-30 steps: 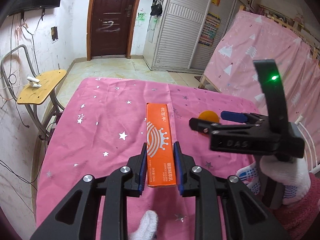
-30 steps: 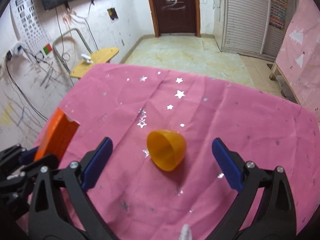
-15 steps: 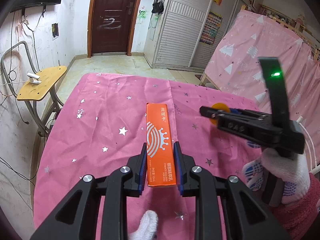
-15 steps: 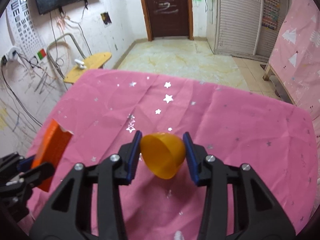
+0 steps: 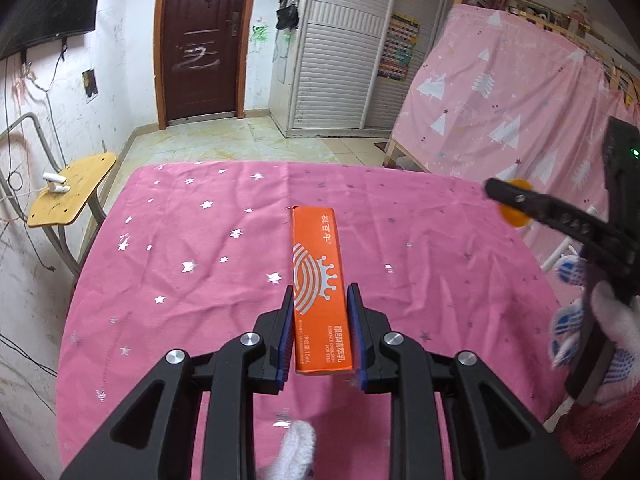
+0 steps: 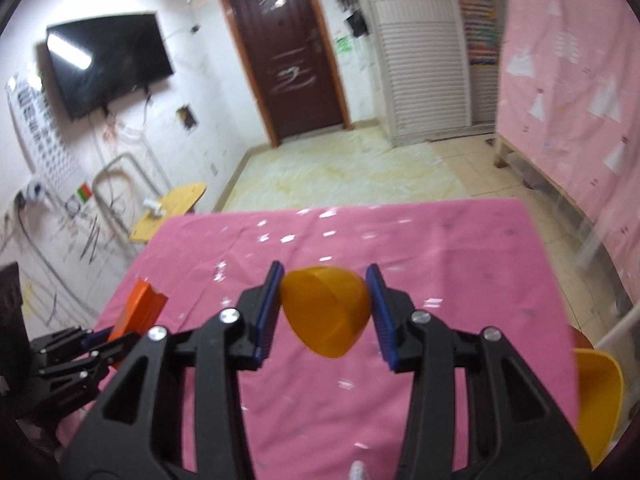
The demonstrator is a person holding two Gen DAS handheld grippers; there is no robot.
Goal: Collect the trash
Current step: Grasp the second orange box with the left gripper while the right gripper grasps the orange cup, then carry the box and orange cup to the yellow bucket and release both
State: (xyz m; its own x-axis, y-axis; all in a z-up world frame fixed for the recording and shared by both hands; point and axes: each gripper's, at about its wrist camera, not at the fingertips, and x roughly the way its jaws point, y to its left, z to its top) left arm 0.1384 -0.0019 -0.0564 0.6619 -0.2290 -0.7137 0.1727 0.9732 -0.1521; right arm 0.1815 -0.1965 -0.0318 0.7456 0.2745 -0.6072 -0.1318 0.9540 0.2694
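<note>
My left gripper (image 5: 320, 336) is shut on a long orange box (image 5: 318, 280) and holds it above the pink star-print tablecloth (image 5: 200, 248). My right gripper (image 6: 325, 312) is shut on an orange plastic half-shell (image 6: 325, 316) and holds it in the air above the cloth. In the left wrist view the right gripper (image 5: 516, 200) is at the right edge with the shell (image 5: 514, 216) between its jaws. The box also shows in the right wrist view (image 6: 138, 310) at the left.
A yellow container (image 6: 598, 396) sits low at the right beyond the table's edge. A wooden-seat chair (image 5: 68, 196) stands left of the table. A pink-draped frame (image 5: 500, 96) stands at the right. Tiled floor and a door (image 5: 200, 36) lie beyond.
My right gripper closed on the orange shell, lifted it off the cloth and moved it right. My left gripper kept hold of the orange box.
</note>
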